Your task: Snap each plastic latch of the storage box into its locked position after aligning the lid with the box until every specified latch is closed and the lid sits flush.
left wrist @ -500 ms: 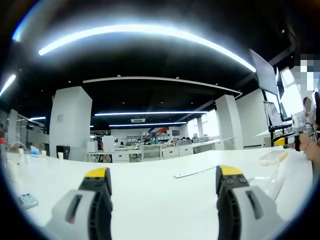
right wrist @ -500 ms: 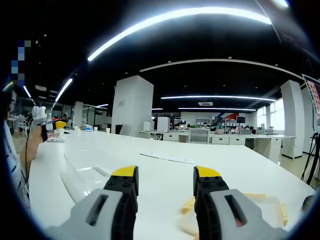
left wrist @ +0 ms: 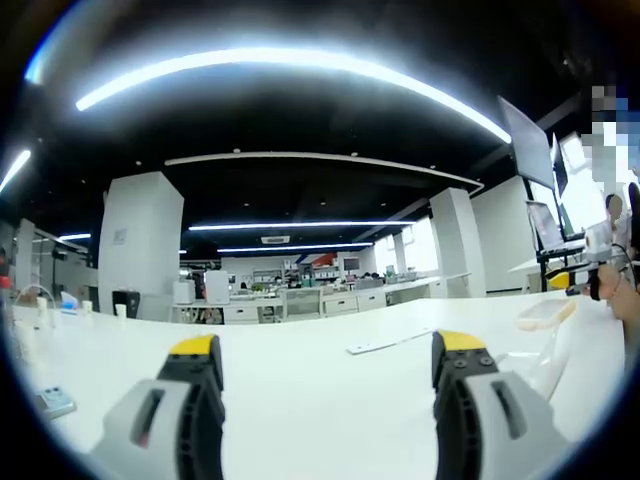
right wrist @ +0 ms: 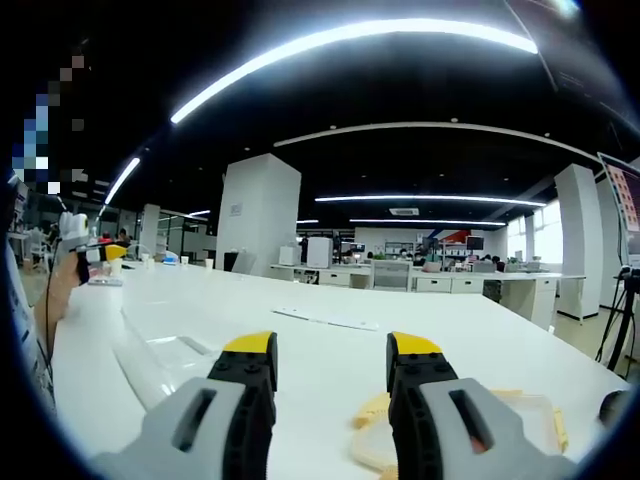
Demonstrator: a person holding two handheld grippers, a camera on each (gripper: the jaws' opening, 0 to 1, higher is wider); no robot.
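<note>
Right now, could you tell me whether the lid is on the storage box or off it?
Off. The lid lies flat on the white table, beside the clear storage box, with bare table between them.

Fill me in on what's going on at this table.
A person holds a gripper in each hand above a long white table, both level and aimed across the office. The left gripper and the right gripper are both open and hold nothing. A clear storage box lies ahead-left of the right gripper, and its lid with yellowish latches lies apart on the table, lower right in that view. No latch work has begun.
</note>
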